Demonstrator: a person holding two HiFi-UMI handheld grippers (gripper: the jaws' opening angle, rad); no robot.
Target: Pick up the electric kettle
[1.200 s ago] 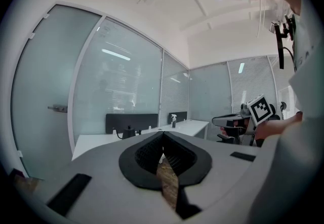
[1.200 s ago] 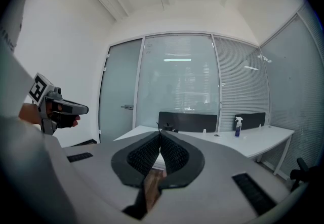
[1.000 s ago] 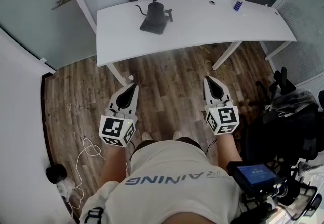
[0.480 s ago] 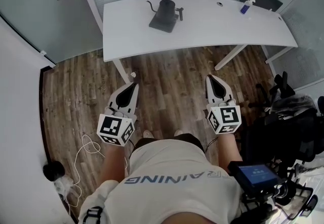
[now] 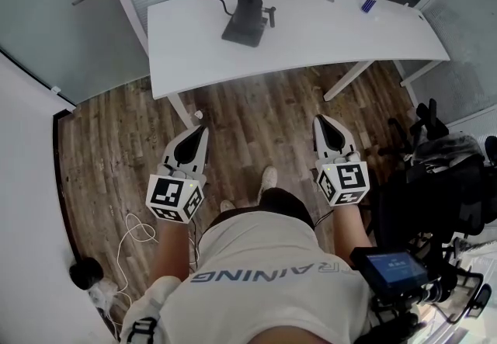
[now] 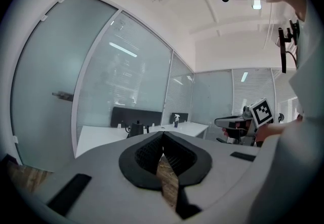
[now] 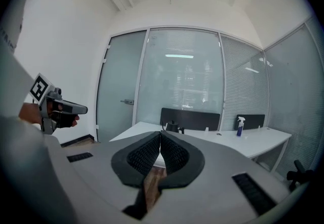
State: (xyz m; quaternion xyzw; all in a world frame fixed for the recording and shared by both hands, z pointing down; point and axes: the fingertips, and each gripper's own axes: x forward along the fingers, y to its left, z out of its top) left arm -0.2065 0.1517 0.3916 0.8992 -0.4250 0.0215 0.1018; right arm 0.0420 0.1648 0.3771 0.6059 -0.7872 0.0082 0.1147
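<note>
The electric kettle (image 5: 247, 10) stands on its dark base (image 5: 239, 32) on the white bench (image 5: 326, 36), toward the bench's left end and near its far edge. A blue spray bottle (image 5: 368, 1) stands toward the bench's right end. The left gripper (image 5: 201, 133) and right gripper (image 5: 321, 122) hang over the wooden floor (image 5: 256, 121), well short of the bench's near edge. Each has its fingers pressed together on nothing.

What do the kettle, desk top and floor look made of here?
The electric kettle: matte black, probably coated metal; too small to confirm. The desk top: smooth white, likely laminate, with even sheen. The floor: brown planks with visible grain, wood or wood-look laminate.
</note>
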